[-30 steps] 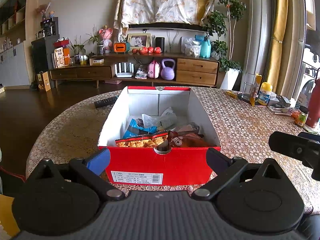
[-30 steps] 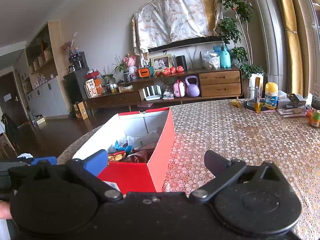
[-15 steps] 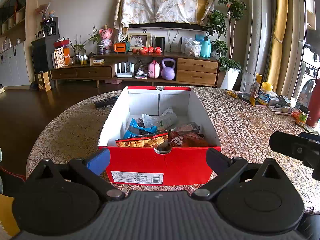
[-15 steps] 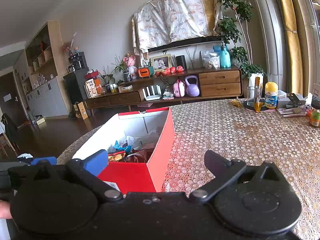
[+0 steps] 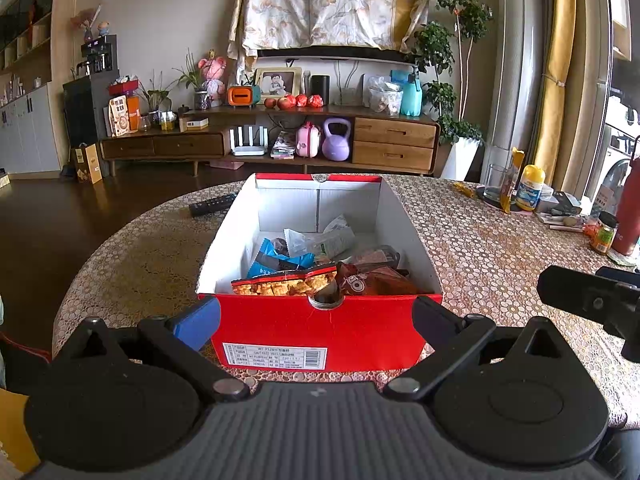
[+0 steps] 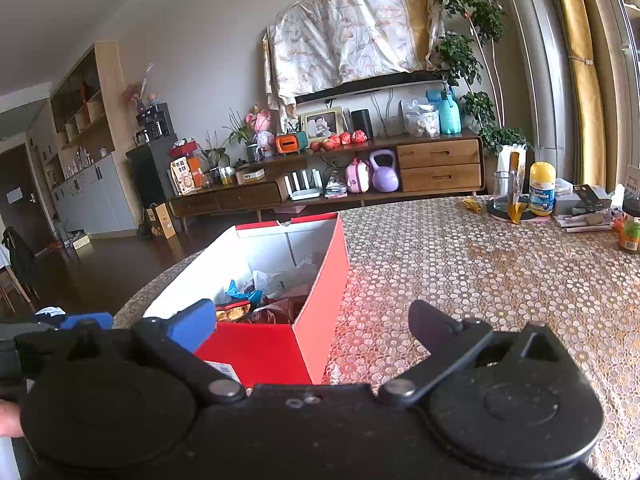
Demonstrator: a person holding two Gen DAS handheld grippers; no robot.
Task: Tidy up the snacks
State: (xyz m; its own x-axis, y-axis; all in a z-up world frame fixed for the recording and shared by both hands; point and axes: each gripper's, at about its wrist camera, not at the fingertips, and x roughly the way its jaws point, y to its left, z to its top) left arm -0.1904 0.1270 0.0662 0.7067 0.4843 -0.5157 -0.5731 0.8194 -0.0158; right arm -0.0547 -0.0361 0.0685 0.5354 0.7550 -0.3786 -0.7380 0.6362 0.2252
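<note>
Spread wide and empty: left tool [image 5: 316, 312], level just short of the red box's [image 5: 320, 328] near end on the counter [image 5: 500, 248]. Likewise released, holding nothing: right tool [image 6: 312, 324], level beside the box's right corner. Inside the box, snack packets [image 5: 288, 282] piled together.

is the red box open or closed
Open: the red box has no lid on it, and snack packets show inside against its white walls.
</note>
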